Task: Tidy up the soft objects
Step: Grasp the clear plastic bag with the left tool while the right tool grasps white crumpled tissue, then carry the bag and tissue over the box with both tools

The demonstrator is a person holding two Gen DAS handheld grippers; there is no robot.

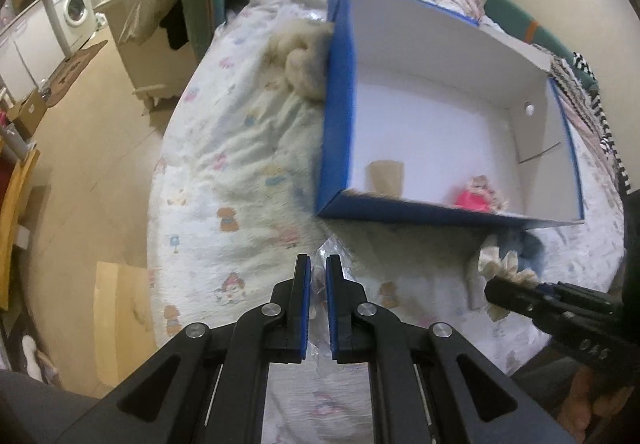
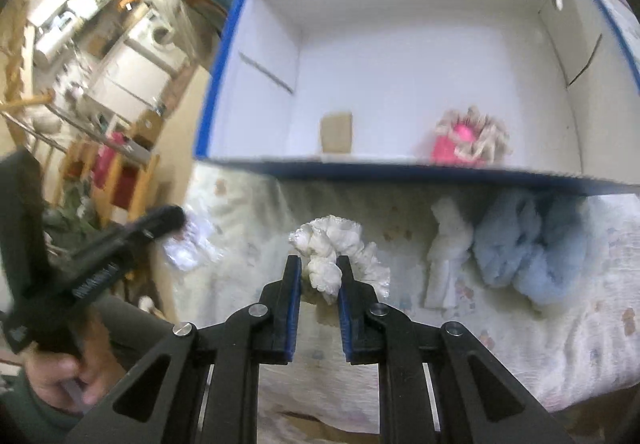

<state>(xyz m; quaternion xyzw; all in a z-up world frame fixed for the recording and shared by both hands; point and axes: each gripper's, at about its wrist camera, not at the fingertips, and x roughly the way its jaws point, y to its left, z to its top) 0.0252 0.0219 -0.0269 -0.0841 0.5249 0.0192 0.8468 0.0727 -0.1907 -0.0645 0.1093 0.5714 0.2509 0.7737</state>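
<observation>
The blue-walled box at 12 o'clock holds a pink frilly toy. The right gripper pinches a ruffled white scrunchie; fluffy blue fabric lies at 2 o'clock. The left gripper clamps crinkled clear plastic.

Black tool arms, blue pads, silver screws

Bed; blue box, fluffy blue cloth directly on it.

One box — three scrunchies
</observation>
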